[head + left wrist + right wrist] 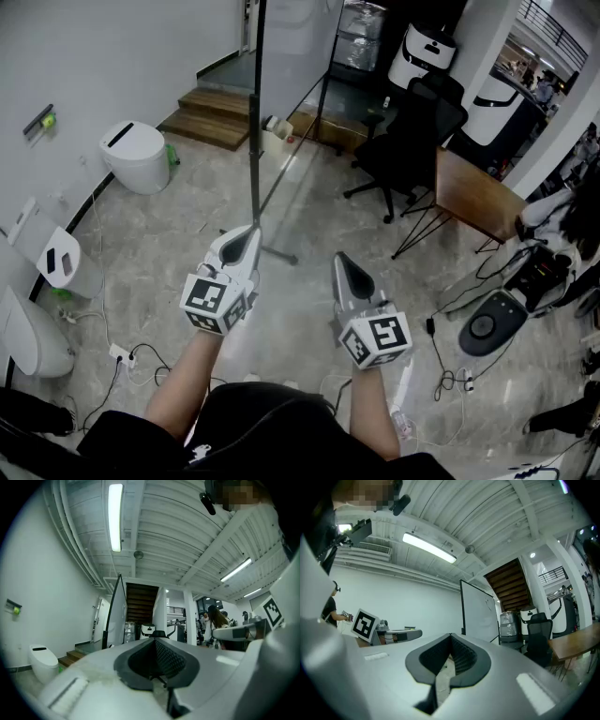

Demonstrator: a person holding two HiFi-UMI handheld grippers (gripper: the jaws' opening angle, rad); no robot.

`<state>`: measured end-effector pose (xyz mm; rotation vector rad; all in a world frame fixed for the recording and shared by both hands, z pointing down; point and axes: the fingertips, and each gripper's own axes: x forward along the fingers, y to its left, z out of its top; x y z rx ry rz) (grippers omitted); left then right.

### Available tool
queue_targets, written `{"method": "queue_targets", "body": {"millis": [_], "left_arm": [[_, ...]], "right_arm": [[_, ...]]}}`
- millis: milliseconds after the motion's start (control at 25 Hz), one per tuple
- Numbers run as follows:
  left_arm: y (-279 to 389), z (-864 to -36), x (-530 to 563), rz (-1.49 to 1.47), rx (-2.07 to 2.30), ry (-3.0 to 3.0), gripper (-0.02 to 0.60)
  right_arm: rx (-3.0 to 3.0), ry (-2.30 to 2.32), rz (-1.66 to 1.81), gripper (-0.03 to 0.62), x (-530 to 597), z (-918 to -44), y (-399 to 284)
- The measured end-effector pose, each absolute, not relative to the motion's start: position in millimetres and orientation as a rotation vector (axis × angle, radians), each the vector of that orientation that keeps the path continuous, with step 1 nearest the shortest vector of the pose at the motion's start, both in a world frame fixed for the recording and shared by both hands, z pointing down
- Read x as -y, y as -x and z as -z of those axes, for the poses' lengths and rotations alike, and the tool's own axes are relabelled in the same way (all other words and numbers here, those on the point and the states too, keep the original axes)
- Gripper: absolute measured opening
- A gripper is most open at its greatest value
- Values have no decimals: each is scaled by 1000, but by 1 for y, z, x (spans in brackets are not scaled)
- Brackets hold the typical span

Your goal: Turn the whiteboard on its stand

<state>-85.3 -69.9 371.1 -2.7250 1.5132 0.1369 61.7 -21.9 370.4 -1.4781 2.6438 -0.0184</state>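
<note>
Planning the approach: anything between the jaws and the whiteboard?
Nothing visible. Only open floor separates the left gripper and right gripper from the whiteboard; the left is nearest its dark frame edge. An office chair beside the board might cramp its swing.

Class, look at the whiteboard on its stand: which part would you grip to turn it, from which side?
Grip the whiteboard by its near upright edge, coming from the person's side. The board stands almost edge-on to them, so that thin dark frame should fit between open jaws and give leverage for swinging it. The left claw, shut now, is nearest.
</note>
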Motion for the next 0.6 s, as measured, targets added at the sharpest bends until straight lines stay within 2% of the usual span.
{"method": "queue_targets", "body": {"millis": [600], "left_arm": [[78, -387, 63, -138, -1520, 2754, 3]], "right_arm": [[-2646, 1421, 104, 8, 16, -379, -69]]}}
